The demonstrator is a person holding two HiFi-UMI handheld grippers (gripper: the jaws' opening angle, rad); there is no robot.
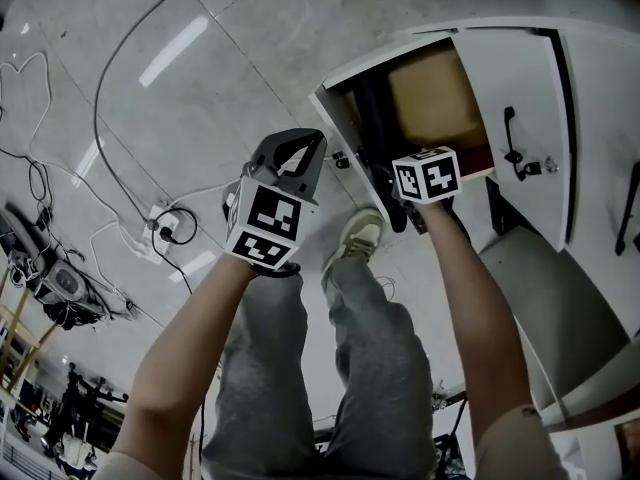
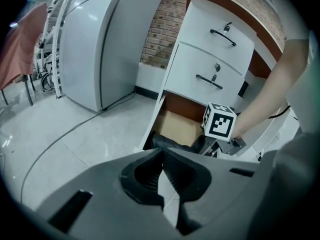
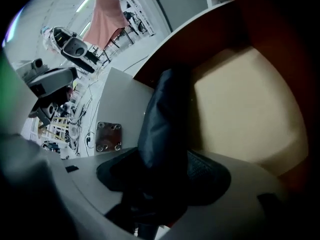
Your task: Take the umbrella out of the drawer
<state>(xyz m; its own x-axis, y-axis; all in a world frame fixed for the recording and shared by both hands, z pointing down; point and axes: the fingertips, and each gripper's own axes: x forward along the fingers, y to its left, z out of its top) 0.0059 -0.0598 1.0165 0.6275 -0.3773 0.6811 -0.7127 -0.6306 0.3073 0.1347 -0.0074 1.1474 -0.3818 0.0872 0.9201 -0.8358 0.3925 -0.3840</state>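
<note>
Your clothing: grey trousers (image 1: 330, 368), a pale sneaker (image 1: 357, 236), and short pale sleeves (image 1: 505, 458). Your left gripper (image 2: 162, 176) and right gripper (image 3: 165, 184) are matt grey shells with black ribbed pads (image 2: 173, 169). Each carries a white cube (image 1: 265, 226) printed with black square markers.

Umbrella (image 3: 162, 119): dark, folded, lying lengthwise along one side wall of the open drawer (image 3: 240, 109), its near end between the right gripper's (image 3: 162, 179) spread jaws, apparently ungripped. Drawer: pulled out, pale floor, beneath that gripper.
</note>
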